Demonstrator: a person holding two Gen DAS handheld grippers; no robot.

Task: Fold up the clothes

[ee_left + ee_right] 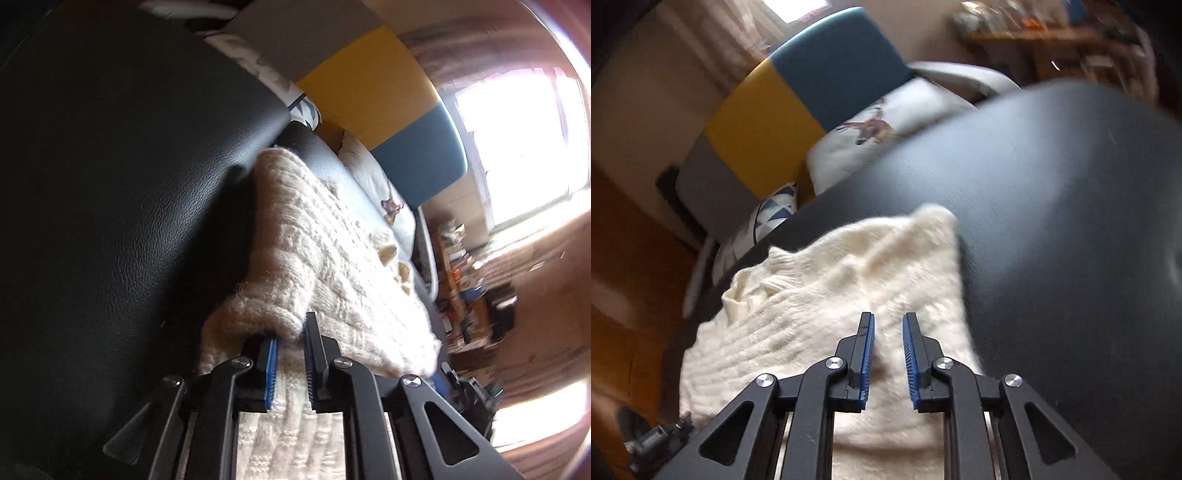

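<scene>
One cream knitted sweater (pixel 849 295), one black padded surface (pixel 1052 206), two grippers, two patterned cushions, one colour-block chair (pixel 798 96)

Probably home (sofa (pixel 798 92), cushions (pixel 882 129)).

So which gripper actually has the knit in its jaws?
The left gripper: a fold of the cream knit sweater sits between its pads. The right gripper hovers empty above it.

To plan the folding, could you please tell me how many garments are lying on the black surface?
1: a cream knit sweater on the black padded surface, along its edge nearest the cameras. Others may lie outside the views.
</scene>
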